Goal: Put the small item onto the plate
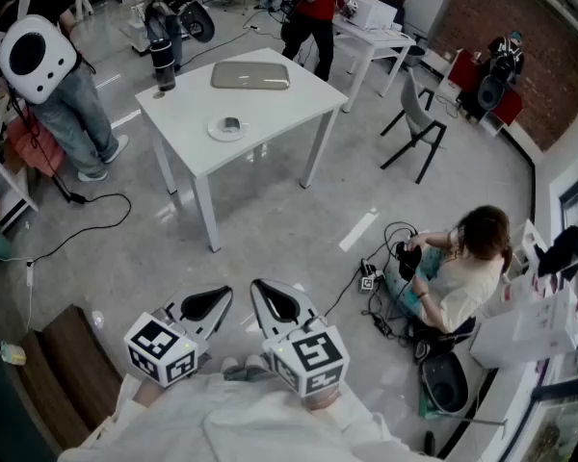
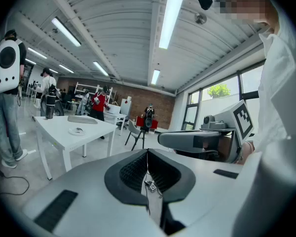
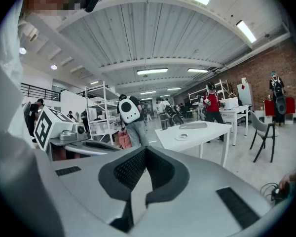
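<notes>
Both grippers are up close to the person, far back from the table. The left gripper (image 1: pixel 218 298) has its fingers (image 2: pixel 130 172) shut tight with nothing in them. The right gripper (image 1: pixel 266 295) is shut and empty too. A small dark thing (image 1: pixel 232 123) seems to lie on the plate (image 1: pixel 215 134) already, far ahead of the fingers. It is too small to tell what it is. So the job looks either done or not started. I cannot tell which.

The room is big, with a shiny grey floor (image 1: pixel 270 229) under the fingers and a brick wall (image 1: pixel 520 27) far off to their right. The white table (image 1: pixel 270 114) stands well ahead of the fingers. On it, past the plate, are a flat grey tray (image 1: pixel 250 75) and a dark cup (image 1: pixel 163 64). A person sits on the floor (image 1: pixel 458 272) to the right of the fingers. A person with a white backpack (image 1: pixel 37 58) stands far ahead on the left.
</notes>
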`<control>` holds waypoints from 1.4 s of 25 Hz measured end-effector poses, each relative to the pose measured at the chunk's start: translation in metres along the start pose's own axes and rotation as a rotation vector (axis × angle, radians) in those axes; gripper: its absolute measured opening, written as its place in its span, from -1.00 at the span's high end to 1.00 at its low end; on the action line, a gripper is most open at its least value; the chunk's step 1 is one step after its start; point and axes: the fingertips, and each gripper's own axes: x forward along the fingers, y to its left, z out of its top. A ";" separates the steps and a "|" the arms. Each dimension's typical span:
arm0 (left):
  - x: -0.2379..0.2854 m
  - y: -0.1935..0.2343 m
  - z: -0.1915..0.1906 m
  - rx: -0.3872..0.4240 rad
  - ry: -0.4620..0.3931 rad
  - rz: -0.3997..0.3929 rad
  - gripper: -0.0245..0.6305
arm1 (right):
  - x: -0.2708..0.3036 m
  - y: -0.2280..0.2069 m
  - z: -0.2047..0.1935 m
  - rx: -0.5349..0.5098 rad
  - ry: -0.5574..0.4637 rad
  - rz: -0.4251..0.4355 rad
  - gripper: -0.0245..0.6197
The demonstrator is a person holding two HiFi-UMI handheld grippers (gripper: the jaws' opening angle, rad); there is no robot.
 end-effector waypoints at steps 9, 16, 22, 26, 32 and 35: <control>-0.003 0.001 -0.002 -0.014 -0.007 0.018 0.90 | -0.004 -0.003 0.008 -0.021 -0.005 -0.012 0.88; 0.002 -0.002 0.004 -0.022 -0.028 0.023 0.90 | -0.009 -0.006 0.003 -0.001 -0.005 -0.015 0.88; 0.009 0.000 0.002 -0.049 -0.050 0.029 0.90 | -0.011 -0.010 0.002 0.081 -0.052 0.026 0.88; 0.019 -0.005 0.007 -0.067 -0.086 0.001 0.90 | -0.013 -0.014 -0.001 0.066 -0.035 0.054 0.88; 0.029 -0.016 -0.015 -0.110 -0.082 0.033 0.90 | -0.020 -0.023 -0.018 0.085 -0.006 0.078 0.88; 0.035 -0.014 -0.022 -0.123 -0.059 0.052 0.90 | -0.019 -0.023 -0.020 0.080 0.008 0.103 0.88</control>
